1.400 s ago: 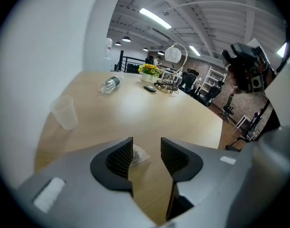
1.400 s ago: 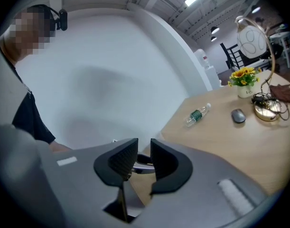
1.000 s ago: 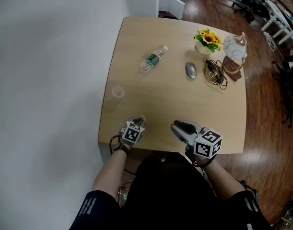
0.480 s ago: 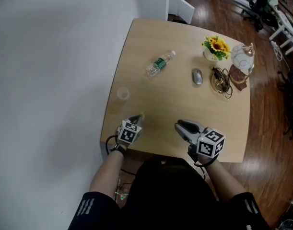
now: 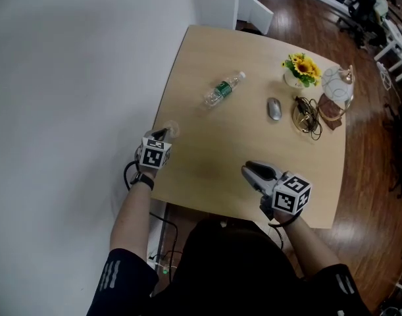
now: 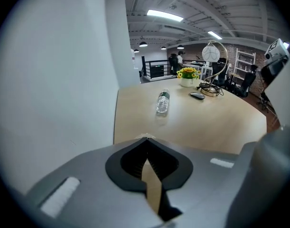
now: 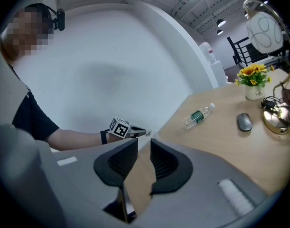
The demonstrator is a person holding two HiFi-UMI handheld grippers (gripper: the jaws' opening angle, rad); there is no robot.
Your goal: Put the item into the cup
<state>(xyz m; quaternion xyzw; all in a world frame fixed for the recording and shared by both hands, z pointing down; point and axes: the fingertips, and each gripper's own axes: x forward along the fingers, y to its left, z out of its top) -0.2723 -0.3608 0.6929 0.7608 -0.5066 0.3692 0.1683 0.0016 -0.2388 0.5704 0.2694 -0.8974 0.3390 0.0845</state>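
A small clear cup (image 5: 170,130) stands at the left edge of the light wooden table (image 5: 214,170). My left gripper (image 5: 165,133) reaches its tips to the cup's near side. In the left gripper view its jaws (image 6: 145,138) meet, and I see nothing held between them. A pale sliver shows just past the tips; I cannot tell whether it is the cup's rim. My right gripper (image 5: 249,170) hovers over the table's front right part. Its pads (image 7: 144,141) stand a little apart, with only table showing between them.
A water bottle (image 5: 223,89) lies on its side mid-table. Farther right are a grey mouse (image 5: 274,108), a coil of cables (image 5: 307,115), a pot of sunflowers (image 5: 301,69) and a globe lamp (image 5: 335,87). A white wall runs along the table's left edge.
My left gripper has moved from the table's front edge forward and to the left, up to the cup. The right gripper has stayed about where it was.
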